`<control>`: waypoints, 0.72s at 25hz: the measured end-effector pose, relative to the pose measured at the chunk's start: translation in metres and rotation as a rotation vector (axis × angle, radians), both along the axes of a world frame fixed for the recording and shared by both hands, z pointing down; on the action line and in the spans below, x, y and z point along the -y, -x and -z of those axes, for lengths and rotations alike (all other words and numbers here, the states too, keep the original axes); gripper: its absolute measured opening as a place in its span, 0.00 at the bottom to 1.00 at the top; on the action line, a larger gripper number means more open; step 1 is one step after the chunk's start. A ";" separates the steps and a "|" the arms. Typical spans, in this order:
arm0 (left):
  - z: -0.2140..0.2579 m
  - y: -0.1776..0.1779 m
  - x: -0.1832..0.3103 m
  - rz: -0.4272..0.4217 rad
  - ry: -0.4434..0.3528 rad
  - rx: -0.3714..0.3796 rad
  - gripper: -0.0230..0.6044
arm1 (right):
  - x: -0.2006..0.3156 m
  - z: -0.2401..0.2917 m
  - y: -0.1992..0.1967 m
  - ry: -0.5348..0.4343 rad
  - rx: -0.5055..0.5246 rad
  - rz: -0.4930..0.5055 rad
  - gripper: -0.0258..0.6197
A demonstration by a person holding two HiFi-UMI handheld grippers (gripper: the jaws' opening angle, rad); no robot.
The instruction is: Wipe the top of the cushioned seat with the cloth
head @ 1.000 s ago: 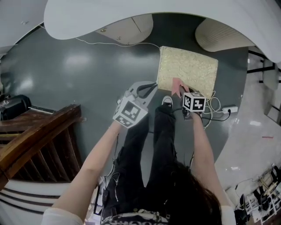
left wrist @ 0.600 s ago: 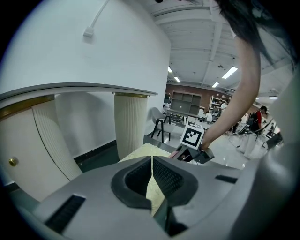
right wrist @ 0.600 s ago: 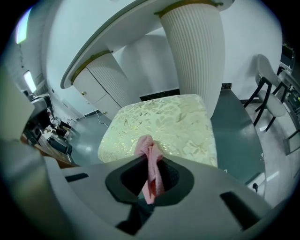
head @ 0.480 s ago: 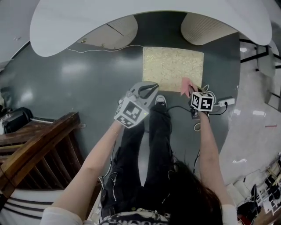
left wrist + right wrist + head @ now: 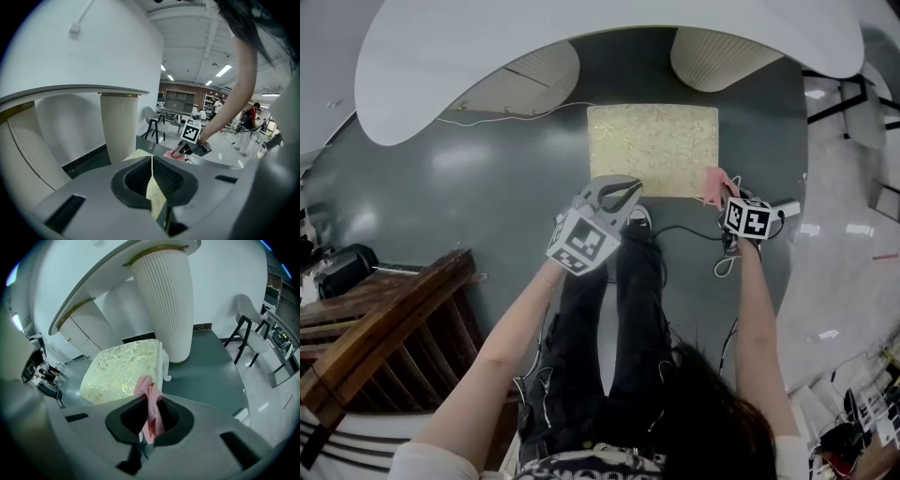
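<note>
The cushioned seat (image 5: 652, 150) is a square cream stool with a gold pattern, standing on the dark floor ahead of the person's feet. A pink cloth (image 5: 713, 186) hangs at the seat's near right corner, pinched in my right gripper (image 5: 727, 200). In the right gripper view the cloth (image 5: 151, 404) rises from between the shut jaws of the right gripper (image 5: 149, 427), with the seat (image 5: 123, 371) just beyond. My left gripper (image 5: 611, 194) hovers off the seat's near left edge, shut and holding nothing. In the left gripper view the left gripper (image 5: 152, 180) faces the right gripper (image 5: 187, 149).
Two white ribbed column bases (image 5: 727, 56) (image 5: 534, 80) stand behind the seat under a broad white tabletop (image 5: 581, 28). A power strip with cables (image 5: 783, 208) lies right of the seat. A wooden stair rail (image 5: 384, 319) is at the left. A dark chair (image 5: 253, 341) stands at the right.
The right gripper has carried the pink cloth rightward along the seat's near edge to its right corner. The left gripper has stayed near the seat's left front.
</note>
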State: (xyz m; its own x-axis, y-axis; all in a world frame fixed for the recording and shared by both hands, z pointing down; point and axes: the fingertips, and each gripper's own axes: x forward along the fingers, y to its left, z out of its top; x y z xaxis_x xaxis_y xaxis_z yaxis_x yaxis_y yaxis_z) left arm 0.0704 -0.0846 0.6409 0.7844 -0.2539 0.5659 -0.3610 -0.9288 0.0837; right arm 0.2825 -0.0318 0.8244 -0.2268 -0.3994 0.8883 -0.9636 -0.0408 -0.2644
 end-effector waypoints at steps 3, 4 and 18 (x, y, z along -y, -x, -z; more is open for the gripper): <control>0.008 -0.008 0.000 -0.003 -0.006 0.002 0.05 | 0.001 0.012 0.000 -0.017 0.013 0.000 0.05; 0.013 -0.010 0.001 0.001 -0.010 0.001 0.05 | 0.002 0.018 0.001 -0.029 0.018 0.006 0.05; 0.134 -0.003 0.028 0.137 -0.078 -0.086 0.05 | 0.049 0.211 0.054 -0.311 0.186 0.019 0.05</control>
State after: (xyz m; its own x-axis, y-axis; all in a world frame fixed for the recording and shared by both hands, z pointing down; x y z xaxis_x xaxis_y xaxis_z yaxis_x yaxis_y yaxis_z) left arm 0.0736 -0.1122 0.5070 0.7842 -0.4021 0.4726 -0.4793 -0.8762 0.0497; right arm 0.2283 -0.0805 0.6136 -0.3828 -0.6386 0.6675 -0.8977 0.0864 -0.4321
